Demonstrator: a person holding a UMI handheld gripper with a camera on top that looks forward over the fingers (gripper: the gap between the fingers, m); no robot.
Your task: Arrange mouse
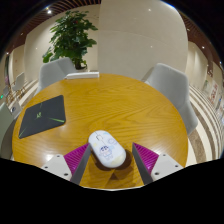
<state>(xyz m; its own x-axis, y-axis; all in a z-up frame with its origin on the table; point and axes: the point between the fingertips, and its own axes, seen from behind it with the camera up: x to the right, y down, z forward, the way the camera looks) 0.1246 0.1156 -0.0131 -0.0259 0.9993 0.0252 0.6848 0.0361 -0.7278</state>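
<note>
The mouse (107, 149) lay at the lower centre of the frame, between the fingers of the single gripper (110, 158), which stood apart with a gap at either side; its long axis ran slightly diagonally, from upper left to lower right. It rested on the round wooden desk (120, 105). Farther off, at left, lay one dark laptop (42, 116). Beyond stood two pale chairs (166, 80) and one potted plant (72, 38).

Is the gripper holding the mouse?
No. The gripper is open; the white mouse rests on the table between its fingers, gaps either side.
</note>
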